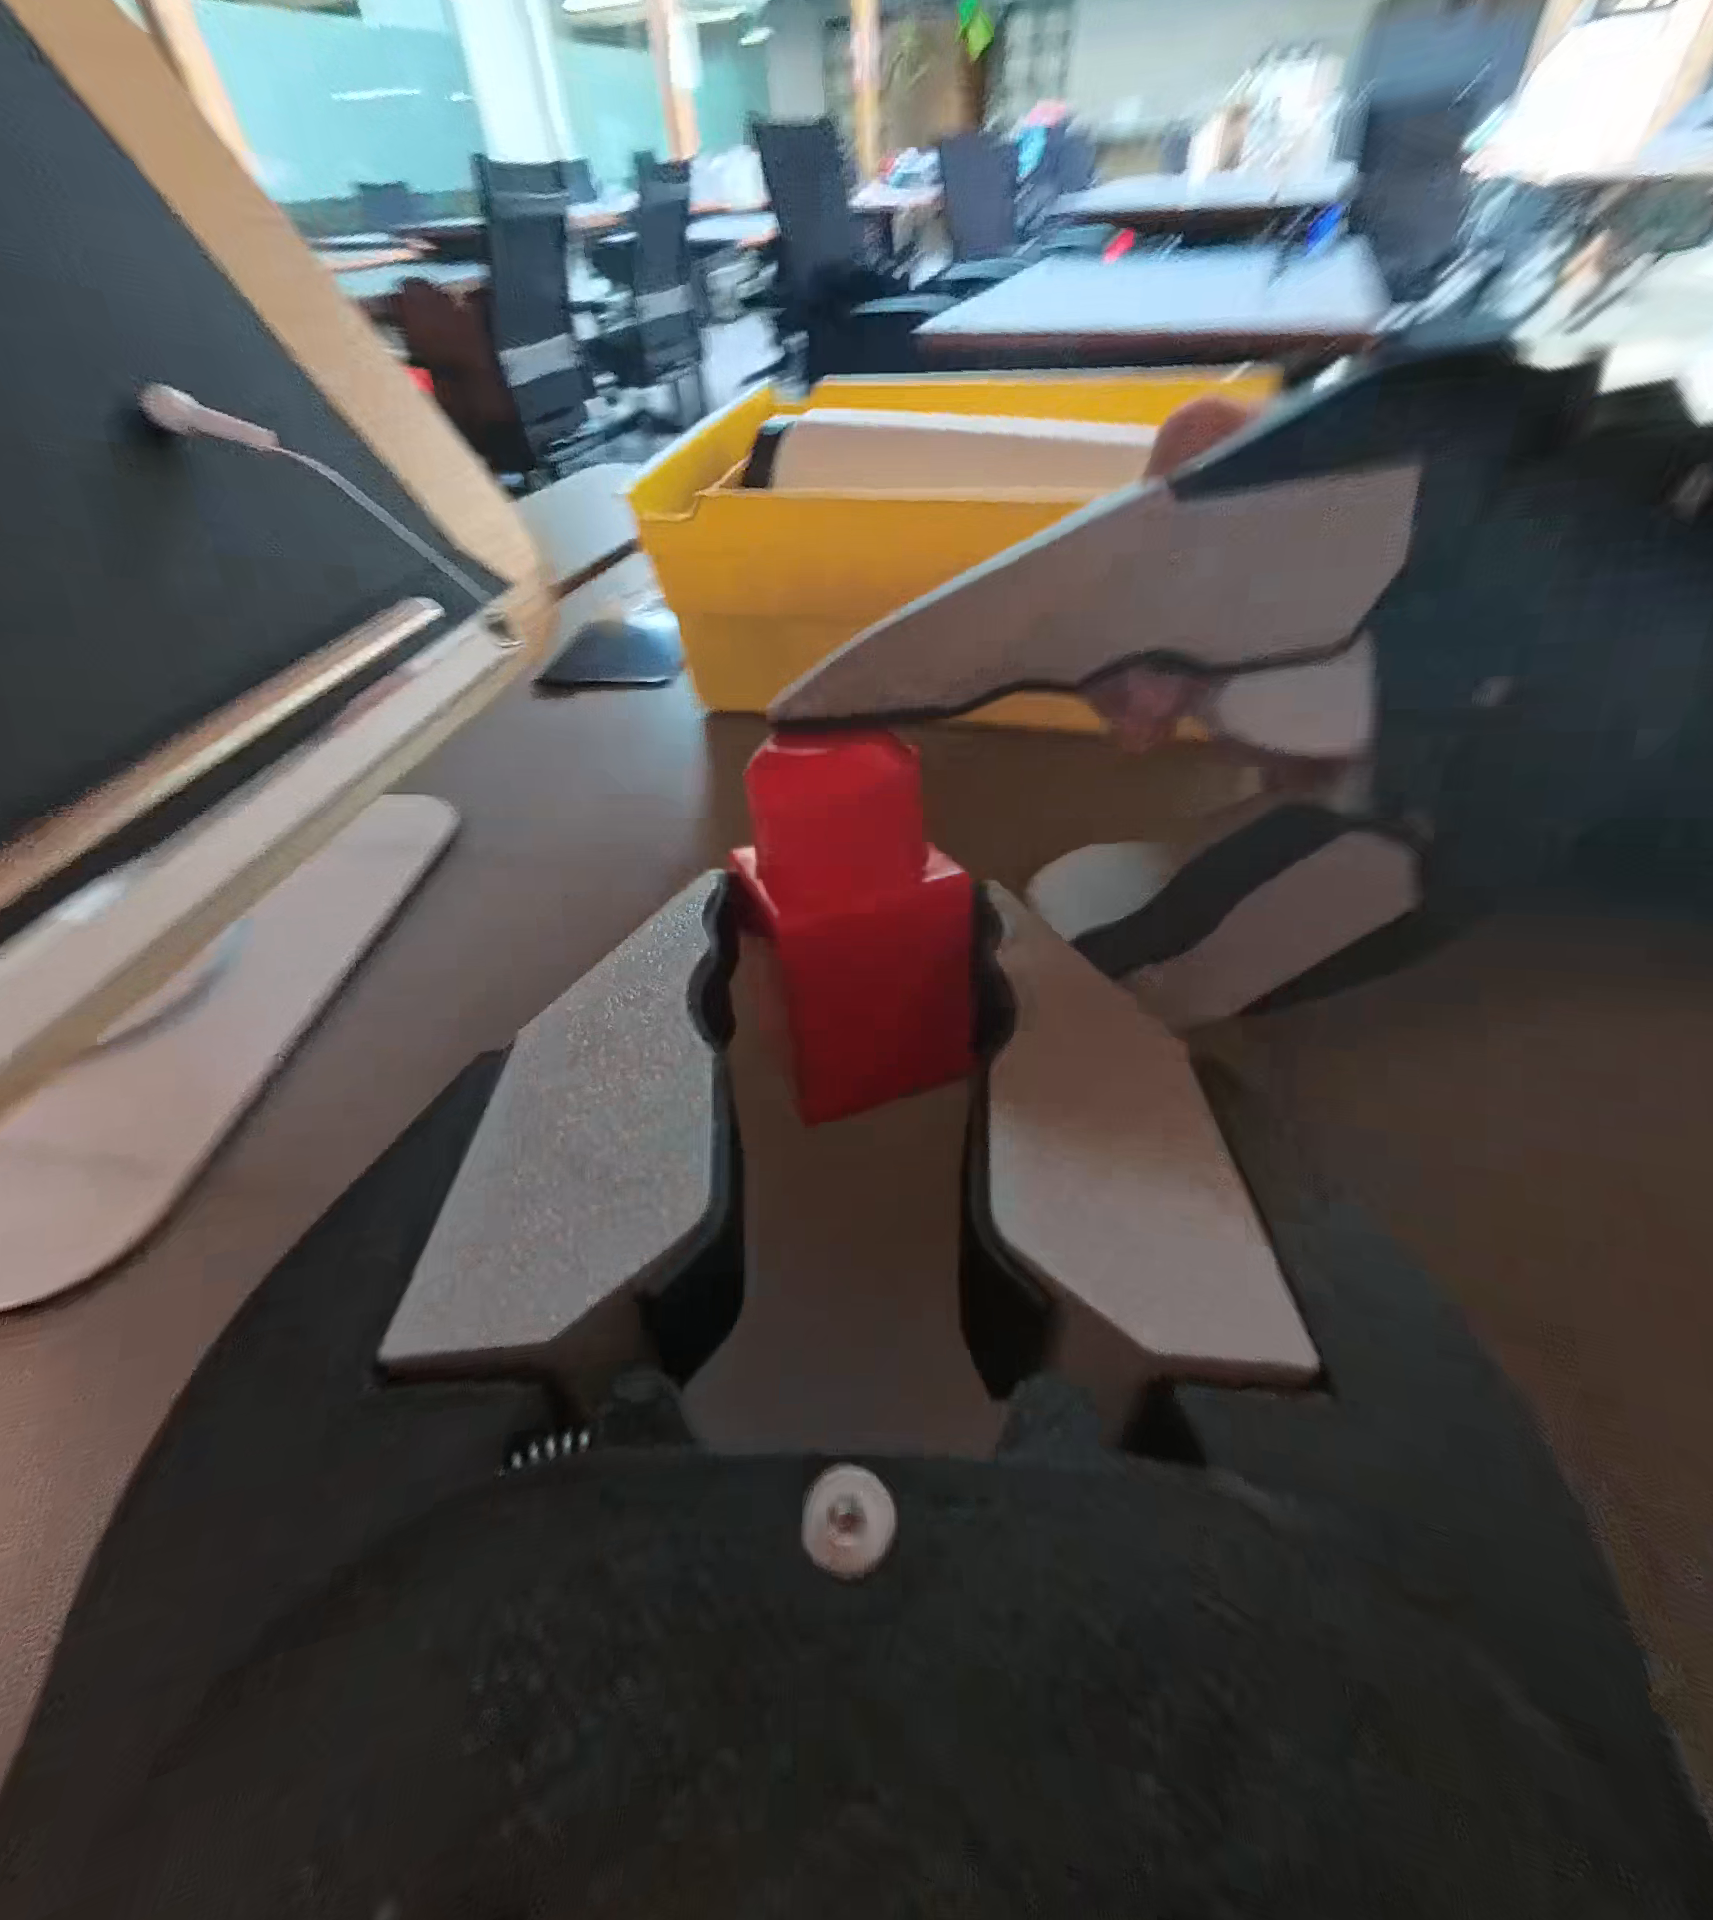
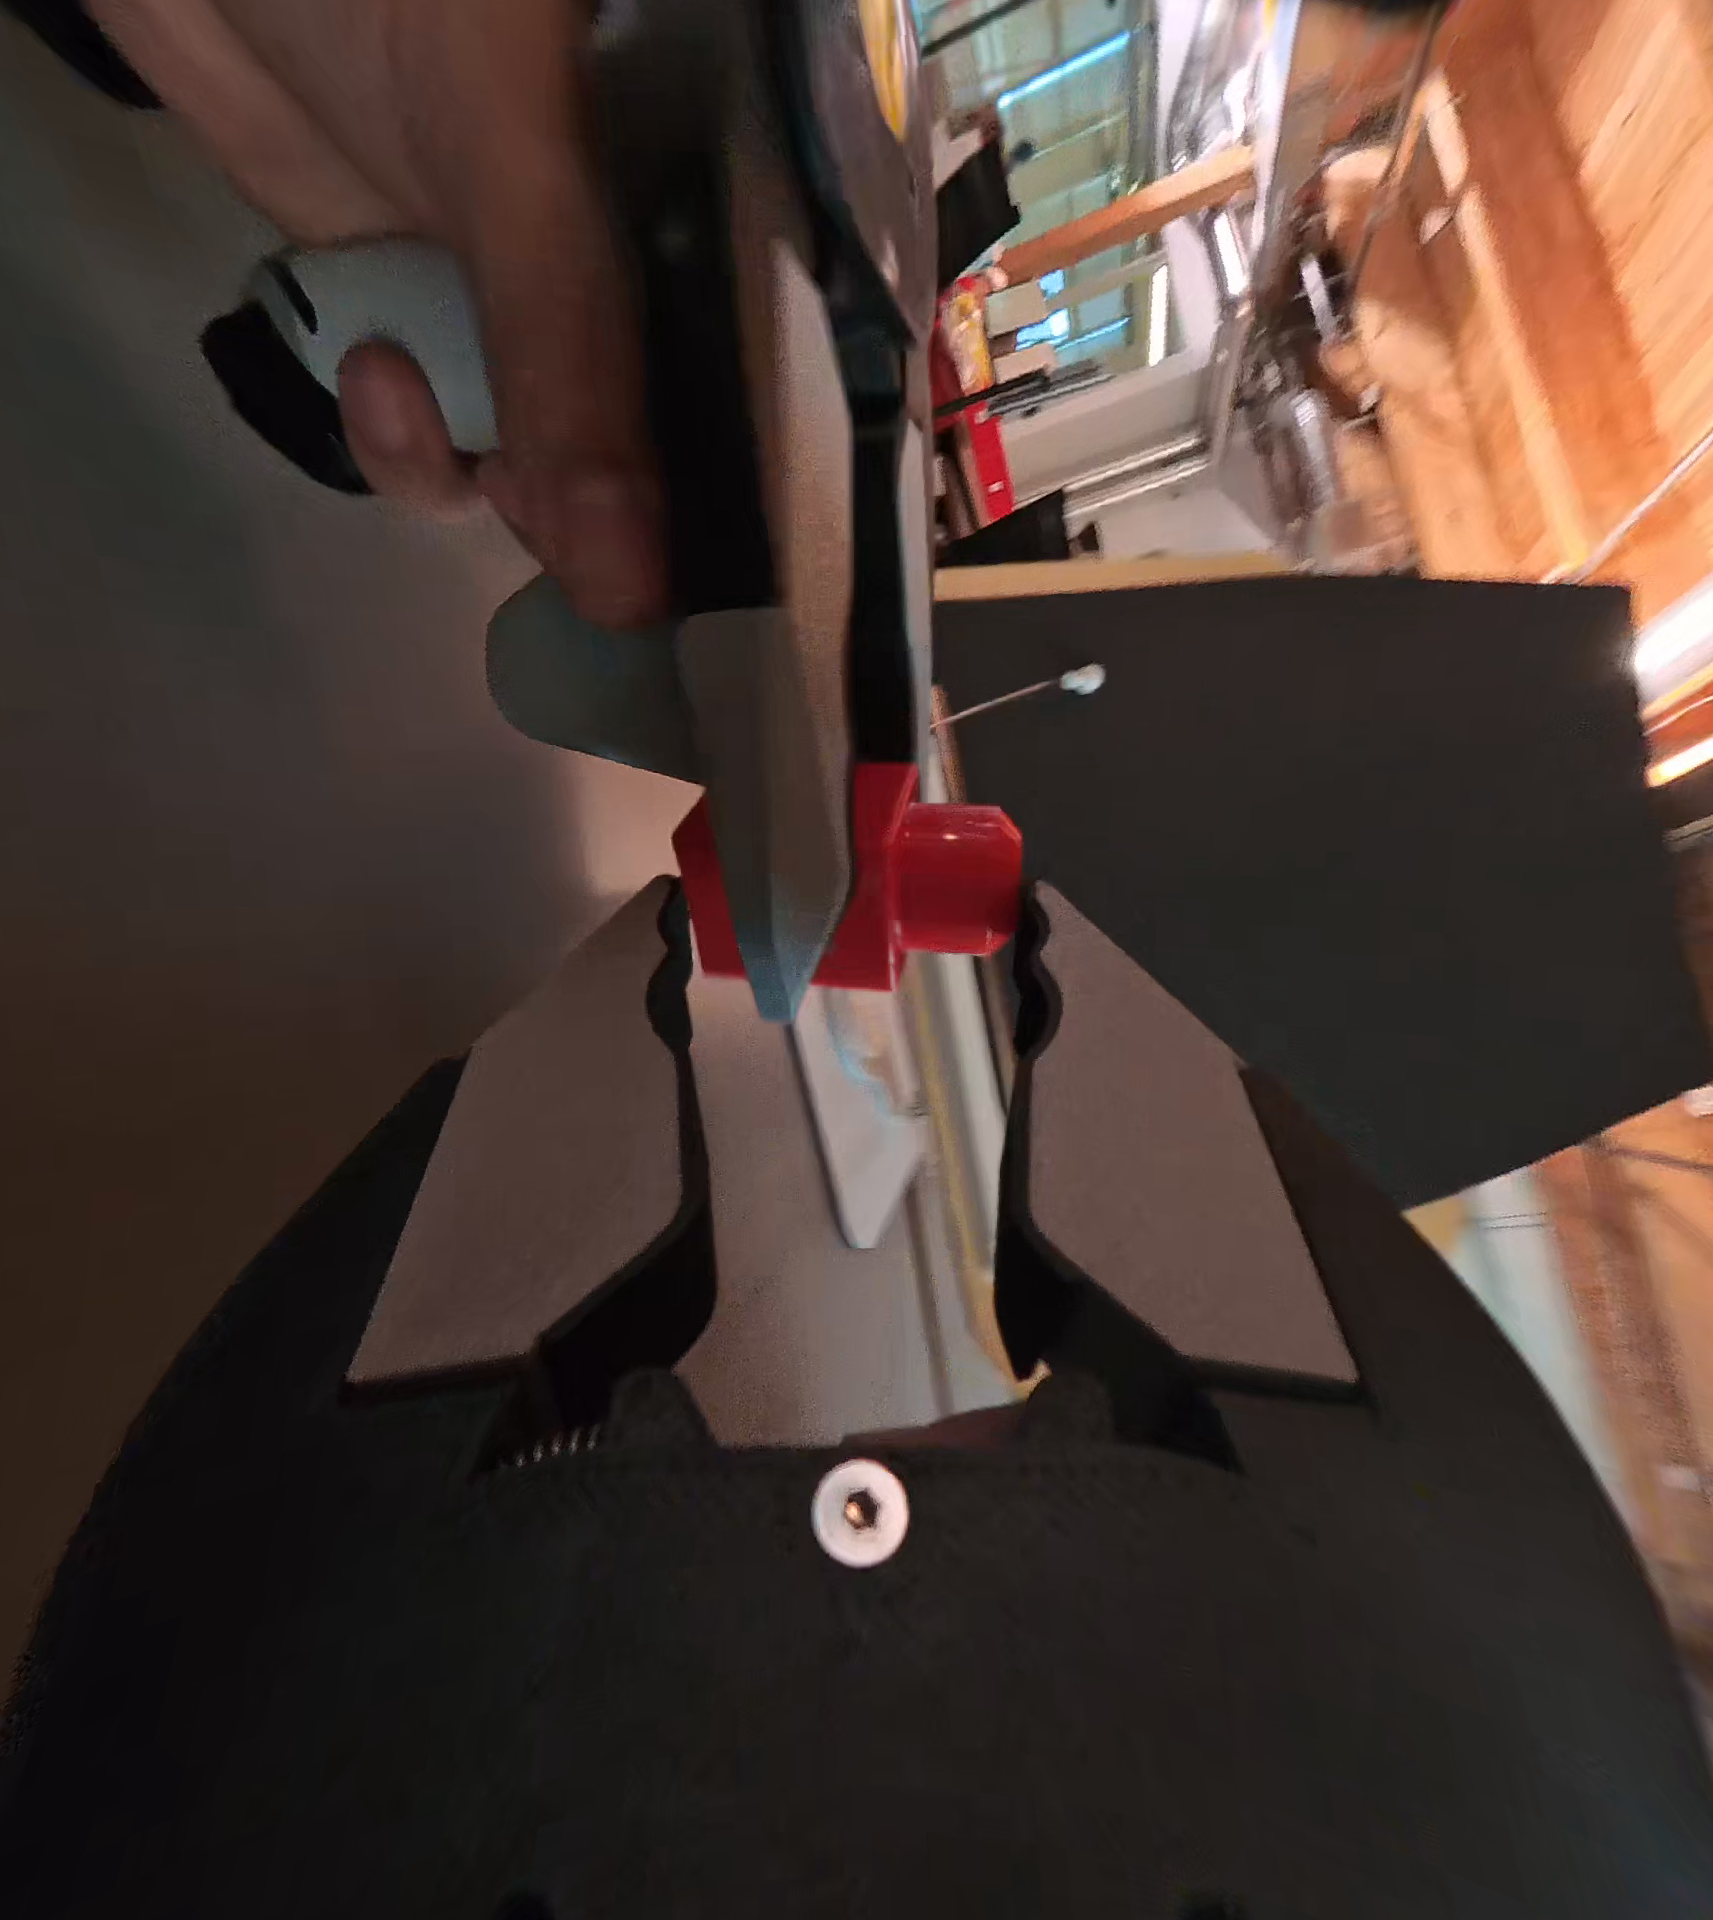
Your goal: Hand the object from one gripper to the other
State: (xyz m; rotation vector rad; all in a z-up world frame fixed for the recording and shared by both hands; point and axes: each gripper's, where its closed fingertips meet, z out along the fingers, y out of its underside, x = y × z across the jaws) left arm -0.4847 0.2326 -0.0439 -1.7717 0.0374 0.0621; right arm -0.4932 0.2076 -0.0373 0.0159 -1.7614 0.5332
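Red block [image 1: 857, 966], square base with an octagonal stub on top, pinched at its base between the left gripper [image 1: 854, 961] fingertips, held up over the brown table [image 1: 1454, 1195]. Right gripper [image 2: 847, 940] spread wide around the same block, one fingertip by the stub end, the other by the base; contact hard to call. Yellow bin [image 1: 831, 582] behind.

Soft indoor daylight, motion-blurred backgrounds, wide-angle edge distortion, sharper centres
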